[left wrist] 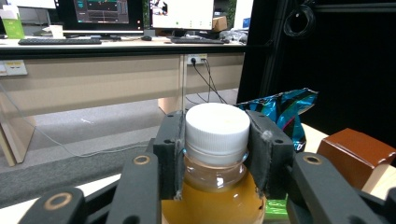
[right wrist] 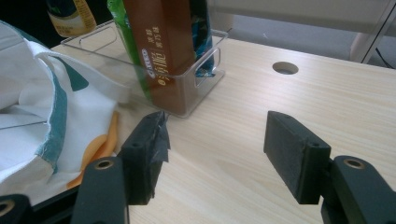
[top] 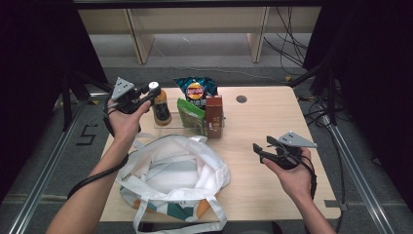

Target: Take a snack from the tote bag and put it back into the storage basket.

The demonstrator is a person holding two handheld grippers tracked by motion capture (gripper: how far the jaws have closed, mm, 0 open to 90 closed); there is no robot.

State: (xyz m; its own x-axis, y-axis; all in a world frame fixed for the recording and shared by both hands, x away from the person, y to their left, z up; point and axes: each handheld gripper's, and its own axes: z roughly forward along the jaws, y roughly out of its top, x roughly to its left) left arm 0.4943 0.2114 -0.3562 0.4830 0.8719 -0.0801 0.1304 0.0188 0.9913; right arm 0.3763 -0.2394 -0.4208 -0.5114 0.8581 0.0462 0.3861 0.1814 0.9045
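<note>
Orange drink bottle (top: 159, 107) w/ a white cap (left wrist: 217, 126) is at the far left of the counter (top: 272, 126), at the left end of the clear bin (right wrist: 205, 70). Left tool (top: 148, 92) is clamped on its neck, pads tight on both sides just under the cap. Right tool (top: 259, 146) sits open w/ nothing in it, low over bare wood near the right. Brown carton (top: 214, 116), green pack (top: 189, 113) & blue chip bag (top: 196, 88) are in the bin too. White tote (top: 170, 175) lies near, left of center.

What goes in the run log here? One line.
left gripper: shut on white-capped orange juice bottle | right gripper: open over wooden table
</note>
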